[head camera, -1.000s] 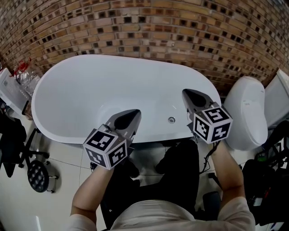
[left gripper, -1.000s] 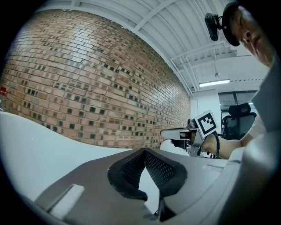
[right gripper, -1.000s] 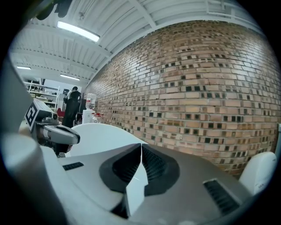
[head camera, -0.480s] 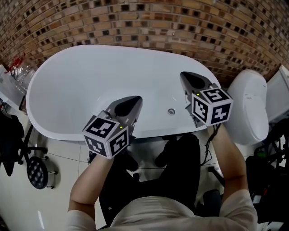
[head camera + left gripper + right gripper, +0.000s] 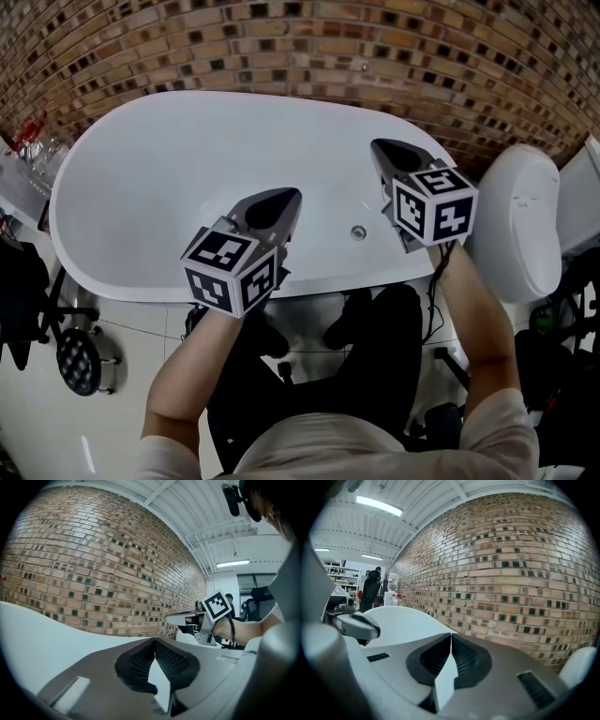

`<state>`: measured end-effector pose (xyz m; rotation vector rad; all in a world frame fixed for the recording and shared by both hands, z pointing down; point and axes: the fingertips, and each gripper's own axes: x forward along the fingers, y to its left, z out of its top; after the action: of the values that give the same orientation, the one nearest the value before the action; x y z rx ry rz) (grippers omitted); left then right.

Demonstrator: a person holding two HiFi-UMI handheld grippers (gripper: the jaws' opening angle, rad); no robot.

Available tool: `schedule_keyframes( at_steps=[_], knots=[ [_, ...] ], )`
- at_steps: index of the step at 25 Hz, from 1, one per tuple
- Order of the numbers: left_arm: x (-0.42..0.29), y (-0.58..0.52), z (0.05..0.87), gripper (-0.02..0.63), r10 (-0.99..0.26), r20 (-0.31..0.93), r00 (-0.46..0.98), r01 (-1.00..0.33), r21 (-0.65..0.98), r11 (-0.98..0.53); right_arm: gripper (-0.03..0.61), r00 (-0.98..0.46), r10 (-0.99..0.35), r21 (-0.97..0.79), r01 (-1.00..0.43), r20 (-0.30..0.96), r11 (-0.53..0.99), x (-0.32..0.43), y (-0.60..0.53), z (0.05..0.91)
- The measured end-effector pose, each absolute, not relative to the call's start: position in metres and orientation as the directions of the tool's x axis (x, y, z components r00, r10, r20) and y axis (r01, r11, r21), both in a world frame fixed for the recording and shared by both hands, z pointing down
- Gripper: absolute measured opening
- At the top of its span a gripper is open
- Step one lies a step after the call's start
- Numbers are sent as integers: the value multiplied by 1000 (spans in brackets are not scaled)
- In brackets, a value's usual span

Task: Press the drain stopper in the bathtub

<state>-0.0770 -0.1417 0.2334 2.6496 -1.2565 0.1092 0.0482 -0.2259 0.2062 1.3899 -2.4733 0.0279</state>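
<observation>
A white oval bathtub (image 5: 159,178) stands against a brick wall. Its small round metal drain stopper (image 5: 357,232) lies on the tub floor near the front right. My left gripper (image 5: 291,195) hovers over the tub's front wall, left of the stopper, jaws shut on nothing. My right gripper (image 5: 377,147) is held above the tub's right end, just right of the stopper and above it, also shut and empty. In the left gripper view the tips (image 5: 154,641) meet, and the right gripper (image 5: 187,618) shows beyond. The right gripper view shows closed tips (image 5: 450,635) and the tub rim (image 5: 408,618).
A white toilet (image 5: 514,225) stands right of the tub. A dark chair base (image 5: 80,361) and bags sit on the floor at left. The person's legs and feet are at the tub's front edge. The brick wall (image 5: 300,47) runs behind.
Both grippers have moved a little forward over the tub, the left one rising toward the stopper's left; the view shifted so the tub sits slightly higher.
</observation>
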Motion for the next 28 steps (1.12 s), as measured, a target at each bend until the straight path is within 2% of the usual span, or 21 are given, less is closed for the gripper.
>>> schedule_keyframes(
  at_steps=[28],
  knots=[
    [-39,-244,314,6,-706,279,651,-759,209,-617,8,-469,-767,43,-841,438,539,53,-346,313]
  ],
)
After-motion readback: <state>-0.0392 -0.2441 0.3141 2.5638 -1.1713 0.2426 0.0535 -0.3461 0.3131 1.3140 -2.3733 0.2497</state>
